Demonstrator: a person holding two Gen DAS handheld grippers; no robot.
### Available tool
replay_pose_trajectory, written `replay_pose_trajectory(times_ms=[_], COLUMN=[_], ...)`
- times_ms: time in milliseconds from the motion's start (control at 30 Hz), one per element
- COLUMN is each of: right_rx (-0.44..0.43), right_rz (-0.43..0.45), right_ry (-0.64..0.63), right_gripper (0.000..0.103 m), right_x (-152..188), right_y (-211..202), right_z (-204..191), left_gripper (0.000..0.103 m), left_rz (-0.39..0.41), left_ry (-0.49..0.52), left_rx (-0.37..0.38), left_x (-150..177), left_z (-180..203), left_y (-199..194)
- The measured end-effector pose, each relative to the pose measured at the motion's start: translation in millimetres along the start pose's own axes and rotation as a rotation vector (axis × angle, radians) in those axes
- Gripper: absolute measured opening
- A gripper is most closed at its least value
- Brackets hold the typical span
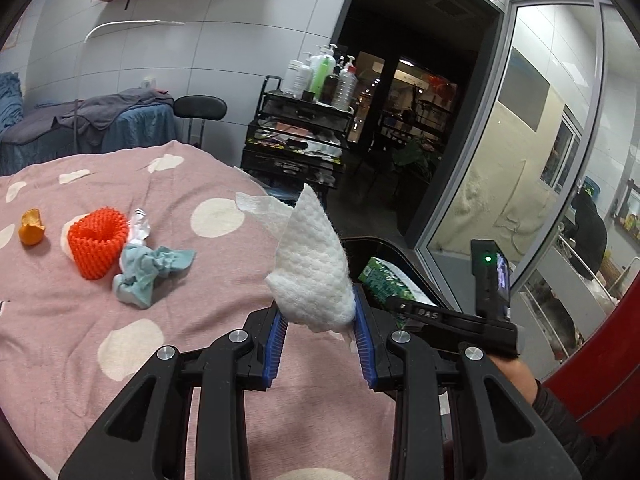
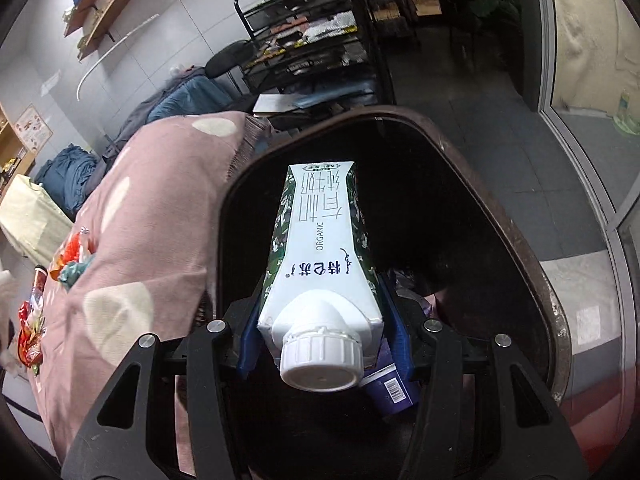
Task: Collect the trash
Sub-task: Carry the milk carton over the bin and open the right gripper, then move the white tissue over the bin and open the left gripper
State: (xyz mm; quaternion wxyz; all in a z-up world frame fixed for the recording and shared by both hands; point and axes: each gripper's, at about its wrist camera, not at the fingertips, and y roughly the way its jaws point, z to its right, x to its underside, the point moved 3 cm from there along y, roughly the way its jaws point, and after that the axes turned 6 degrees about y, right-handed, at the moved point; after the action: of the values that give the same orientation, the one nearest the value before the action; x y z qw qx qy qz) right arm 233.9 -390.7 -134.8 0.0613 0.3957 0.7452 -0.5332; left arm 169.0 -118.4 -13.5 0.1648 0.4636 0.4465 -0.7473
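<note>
Pink dotted blanket point(image 1: 120, 340) covers the table; dark trash bin point(image 2: 532, 240) sits right at its edge. Right gripper point(image 2: 320, 332) clamps a milk carton point(image 2: 320, 248) near its cap end, over the bin opening. Left gripper point(image 1: 320, 332) pinches a white paper towel point(image 1: 312, 276) above the blanket. Orange foam net point(image 1: 98, 242), teal rag point(image 1: 148, 272) and orange peel point(image 1: 31, 227) lie on the blanket.
</note>
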Motion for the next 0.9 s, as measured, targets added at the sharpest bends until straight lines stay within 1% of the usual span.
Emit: replay_pose_trajectory(times_ms=[167, 200, 233, 300, 433, 633, 733, 800, 900], right_rx=[0.023, 0.026, 0.026, 0.014, 0.001, -0.015, 0.004, 0.021, 0.038], right_rz=[-0.022, -0.021, -0.022, -0.014, 0.009, 0.076, 0.134, 0.167, 0.209], right_ry=[-0.002, 0.002, 0.004, 0.014, 0.018, 0.042, 0.06, 0.076, 0.098], right_gripper=[0.053, 0.055, 0.058, 0.075, 0.076, 0.077, 0.078, 0.081, 0.082], right_x=[4, 5, 6, 6, 7, 7, 3, -1, -6], right_y=[11, 12, 13, 13, 7, -18, -35, -44, -56], right_z=[2, 3, 3, 4, 4, 7, 11, 15, 22], left_gripper=[0.031, 0.031, 0.031, 0.031, 0.031, 0.031, 0.031, 0.031, 0.031], left_rz=[-0.018, -0.021, -0.024, -0.03, -0.037, -0.04, -0.054, -0.068, -0.093], left_ry=[0.016, 0.017, 0.017, 0.019, 0.021, 0.048, 0.06, 0.068, 0.073], left_rx=[0.019, 0.024, 0.028, 0.035, 0.047, 0.083, 0.112, 0.13, 0.161], left_x=[1, 1, 2, 3, 3, -5, -9, -10, -13], left_z=[10, 11, 13, 15, 17, 33, 43, 49, 59], left_y=[7, 9, 9, 11, 15, 23, 34, 41, 55])
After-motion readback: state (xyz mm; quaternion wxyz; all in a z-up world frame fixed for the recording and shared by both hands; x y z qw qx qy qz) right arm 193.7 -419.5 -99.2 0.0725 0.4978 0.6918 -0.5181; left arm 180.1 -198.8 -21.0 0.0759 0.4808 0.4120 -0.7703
